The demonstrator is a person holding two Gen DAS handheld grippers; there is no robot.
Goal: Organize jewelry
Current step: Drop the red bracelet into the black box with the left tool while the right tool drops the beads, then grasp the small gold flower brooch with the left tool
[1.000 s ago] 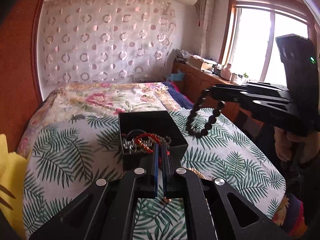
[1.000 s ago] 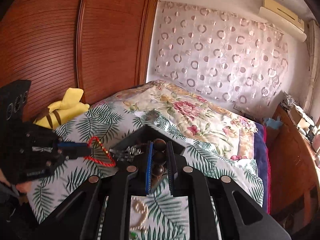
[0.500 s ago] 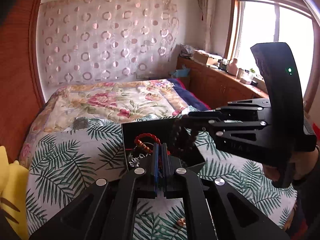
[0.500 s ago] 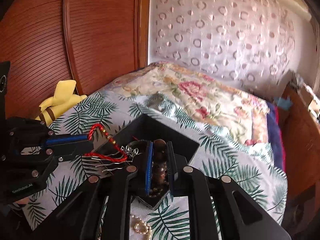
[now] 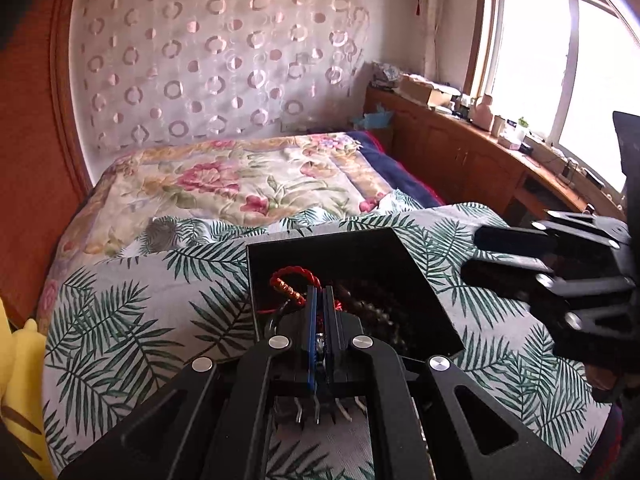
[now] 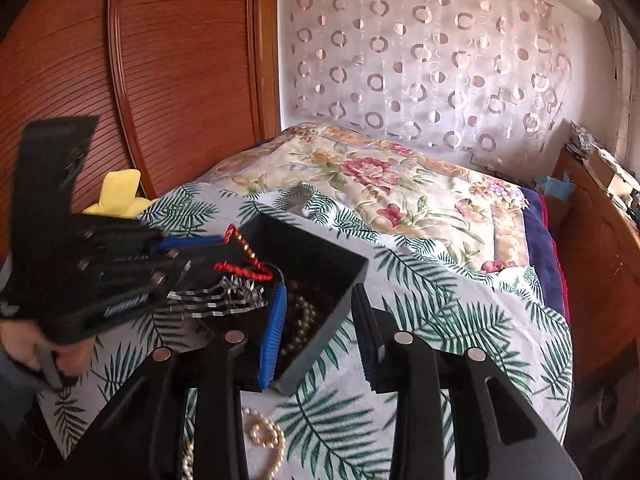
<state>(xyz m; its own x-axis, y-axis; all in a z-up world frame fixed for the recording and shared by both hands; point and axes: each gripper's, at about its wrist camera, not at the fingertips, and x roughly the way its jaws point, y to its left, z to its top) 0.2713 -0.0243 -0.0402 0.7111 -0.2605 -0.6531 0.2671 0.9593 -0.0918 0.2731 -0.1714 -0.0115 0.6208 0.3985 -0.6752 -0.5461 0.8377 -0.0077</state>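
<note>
A black box point(image 6: 320, 264) is seen resting on the palm-leaf bedspread point(image 5: 128, 312), with a dark bead strand point(image 6: 298, 316) lying inside it. The right gripper point(image 6: 320, 336) is held wide apart and holds nothing, its blue pad over the box's interior. At 9 o'clock of the box, the left gripper point(image 5: 320, 312) is closed on a red cord bracelet point(image 5: 294, 282). A pearl strand point(image 6: 266, 436) lies on the bedspread at 6 o'clock.

The pearl necklace point(image 6: 267, 440) runs off the bottom edge, partly hidden behind the right gripper point(image 6: 320, 336).
</note>
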